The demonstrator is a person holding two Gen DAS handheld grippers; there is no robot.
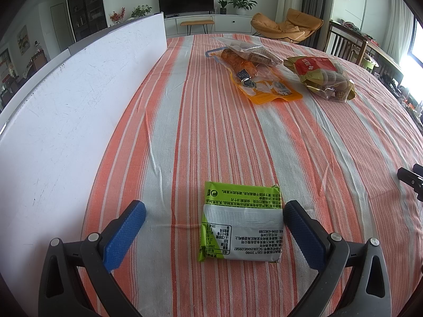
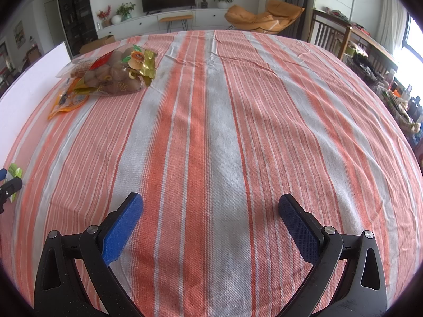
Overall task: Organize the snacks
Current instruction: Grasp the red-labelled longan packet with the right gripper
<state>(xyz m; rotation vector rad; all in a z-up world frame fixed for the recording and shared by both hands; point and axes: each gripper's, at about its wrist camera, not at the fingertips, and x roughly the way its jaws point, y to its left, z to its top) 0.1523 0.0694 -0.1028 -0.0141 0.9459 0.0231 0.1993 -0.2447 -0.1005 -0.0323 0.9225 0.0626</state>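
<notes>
the left gripper (image 1: pixel 214 218) hangs low over the striped desk (image 1: pixel 304 145), jaws spread wide around a green snack packet (image 1: pixel 239 227) that lies flat between them, the right finger just beside its edge and the left one apart. this looks like the start of a pick. next, the jaws need to close squarely on the packet. the right gripper (image 2: pixel 210 222) has its jaws wide apart over bare cloth, holding nothing. an orange pouch (image 1: pixel 269 87) and a bag of round snacks (image 1: pixel 320 78) lie well apart at the far end.

A snack packet (image 1: pixel 241 226) lies on the tablecloth (image 1: pixel 211 132), a board (image 1: pixel 79 105) to its left, other snack bags (image 1: pixel 277 71) far behind.
</notes>
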